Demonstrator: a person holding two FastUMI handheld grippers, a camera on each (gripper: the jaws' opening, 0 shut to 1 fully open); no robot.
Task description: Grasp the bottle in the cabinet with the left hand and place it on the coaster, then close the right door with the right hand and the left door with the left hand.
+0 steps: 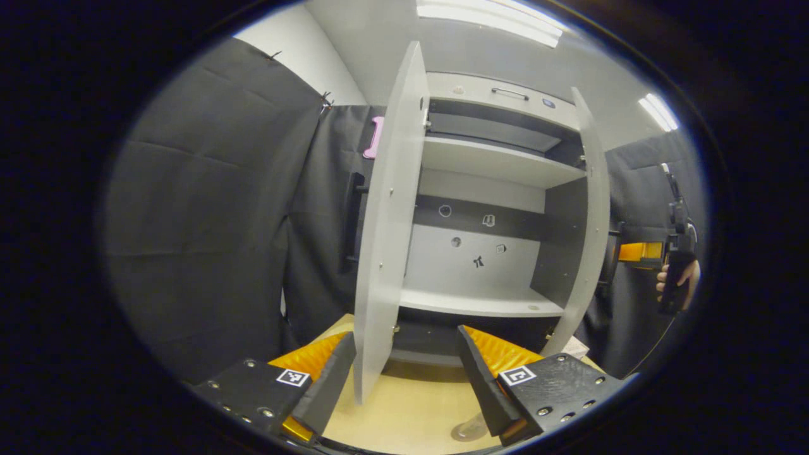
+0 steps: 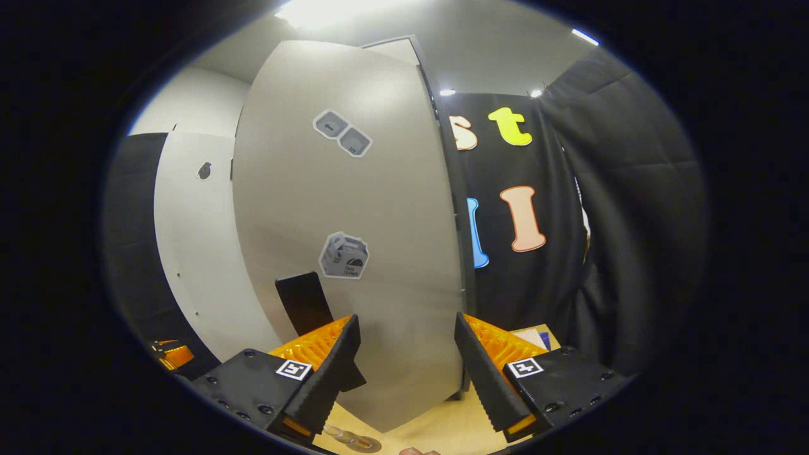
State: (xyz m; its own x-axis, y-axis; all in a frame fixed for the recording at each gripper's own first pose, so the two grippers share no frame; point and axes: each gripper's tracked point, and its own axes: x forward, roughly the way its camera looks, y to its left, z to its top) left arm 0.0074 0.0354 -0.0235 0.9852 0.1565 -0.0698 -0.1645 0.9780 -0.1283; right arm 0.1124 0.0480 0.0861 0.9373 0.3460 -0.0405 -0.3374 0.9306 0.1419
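Observation:
The white cabinet (image 1: pixel 486 164) stands on the wooden table with both doors open and its shelves bare. My left gripper (image 1: pixel 404 335) is open, and the lower edge of the left door (image 1: pixel 385 253) stands between its fingers without touching them. A clear roundish thing (image 1: pixel 469 430) rests on the table by the left gripper's right finger; I cannot tell what it is. My right gripper (image 2: pixel 406 318) is open, close in front of the outer face of the right door (image 2: pixel 354 208), near its black handle (image 2: pixel 306 303). A clear item on a round disc (image 2: pixel 354 441) lies low at the table edge.
In the left gripper view the right door (image 1: pixel 591 221) swings out, and past it a hand (image 1: pixel 679 284) holds the other gripper. The light wooden table (image 1: pixel 411 404) runs under the cabinet. Black cloth walls close in on both sides. Papers (image 2: pixel 537 338) lie beside the cabinet.

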